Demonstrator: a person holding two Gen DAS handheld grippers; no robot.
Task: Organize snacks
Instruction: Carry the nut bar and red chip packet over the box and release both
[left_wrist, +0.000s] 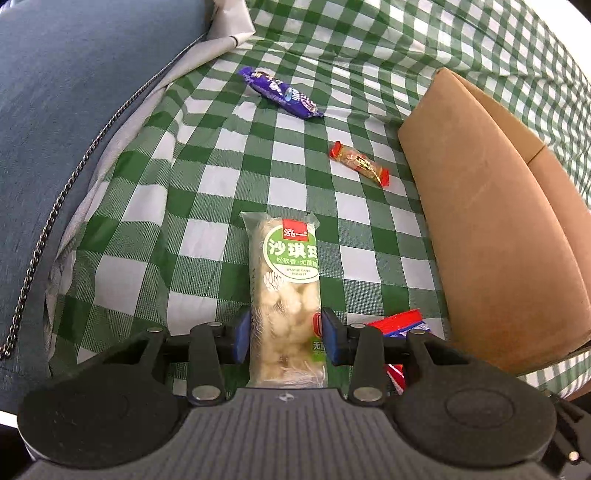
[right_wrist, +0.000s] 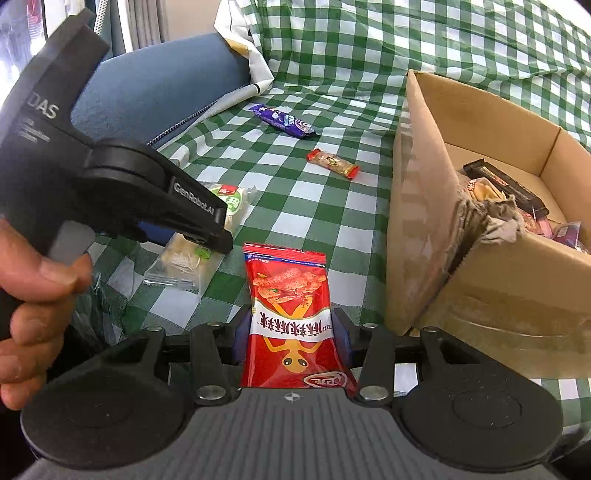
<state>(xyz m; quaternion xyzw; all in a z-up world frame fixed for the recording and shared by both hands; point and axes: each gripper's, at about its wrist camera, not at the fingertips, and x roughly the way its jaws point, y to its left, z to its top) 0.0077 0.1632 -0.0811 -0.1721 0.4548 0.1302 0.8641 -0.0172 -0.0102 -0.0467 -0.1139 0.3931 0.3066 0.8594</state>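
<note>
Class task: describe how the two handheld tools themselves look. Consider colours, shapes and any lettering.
Both tools, left and right, have ribbed grey bodies, round black discs either side, black linkage arms with silver rivets and blue pads. Seen from the right wrist view, the left tool's black casing reads "GenRobot.AI" and "DAS".

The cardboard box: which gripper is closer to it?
Right. The right gripper, holding the red snack packet, sits just beside the cardboard box. The left gripper, holding the pale snack bar, is farther away.
</note>
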